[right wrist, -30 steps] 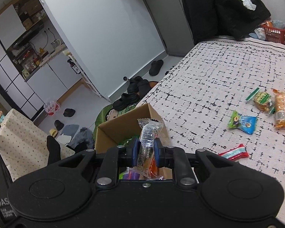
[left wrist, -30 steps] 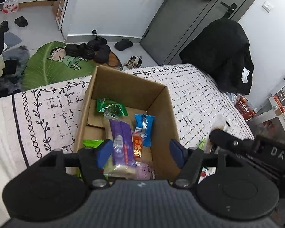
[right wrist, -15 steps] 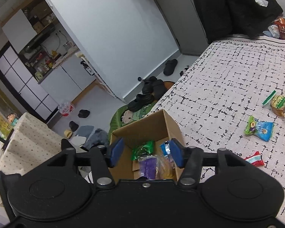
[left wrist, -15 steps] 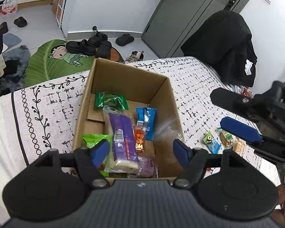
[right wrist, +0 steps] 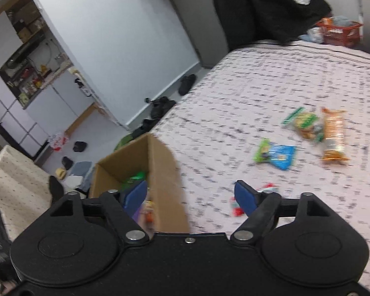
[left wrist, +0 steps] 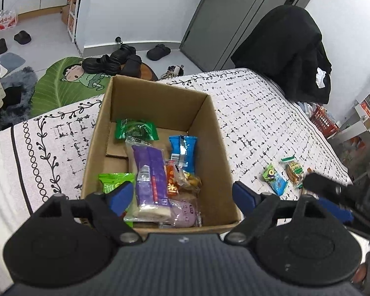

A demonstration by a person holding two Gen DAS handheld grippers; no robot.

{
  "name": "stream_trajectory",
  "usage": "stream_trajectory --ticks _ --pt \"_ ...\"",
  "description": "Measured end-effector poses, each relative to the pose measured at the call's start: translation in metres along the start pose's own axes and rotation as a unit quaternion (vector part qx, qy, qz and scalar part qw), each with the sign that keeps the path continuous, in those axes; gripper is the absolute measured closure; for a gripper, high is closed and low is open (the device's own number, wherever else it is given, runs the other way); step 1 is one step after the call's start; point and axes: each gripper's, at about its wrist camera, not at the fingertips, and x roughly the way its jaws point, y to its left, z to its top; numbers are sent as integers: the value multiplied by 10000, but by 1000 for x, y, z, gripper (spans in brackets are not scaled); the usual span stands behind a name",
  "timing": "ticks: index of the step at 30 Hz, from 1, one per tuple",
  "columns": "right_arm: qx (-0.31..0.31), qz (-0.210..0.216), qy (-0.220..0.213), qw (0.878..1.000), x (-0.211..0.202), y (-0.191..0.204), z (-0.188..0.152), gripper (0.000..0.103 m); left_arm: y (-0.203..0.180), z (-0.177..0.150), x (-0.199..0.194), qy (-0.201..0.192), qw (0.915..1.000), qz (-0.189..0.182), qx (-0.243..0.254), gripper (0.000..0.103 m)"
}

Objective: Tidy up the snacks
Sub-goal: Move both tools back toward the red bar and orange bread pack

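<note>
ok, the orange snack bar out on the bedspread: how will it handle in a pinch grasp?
The orange snack bar looks like a thin film wrapper, so probably light and a bit slippery. Long, flat shape: unlikely to roll. Contents may crumble under hard squeeze from the fingers.

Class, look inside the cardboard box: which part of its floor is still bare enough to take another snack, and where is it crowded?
The brown cardboard box has bare floor along its left wall, between the dark green packet and the light green packet. The near right half is crowded around the long purple packet and blue packet.
</note>
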Motion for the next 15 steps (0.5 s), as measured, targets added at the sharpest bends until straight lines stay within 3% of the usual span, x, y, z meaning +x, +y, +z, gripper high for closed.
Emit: stream_trajectory --ticks 4,7,10,15 --pt "191 -200 5 9996 -8 -27 -2 21 -11 -1 -3 -73 9999 27 120 9" --pt "429 -308 -28 9986 -15 -45 -3 11 -20 -1 -3 -81 9997 18 213 7" --pt "488 -432 -100 9978 -19 -59 -3 7 -31 -2 -2 -40 9995 -43 324 1" --pt "596 -673 -264 9956 -27 -83 -2 0 -56 -6 -4 -58 9977 -127 667 0"
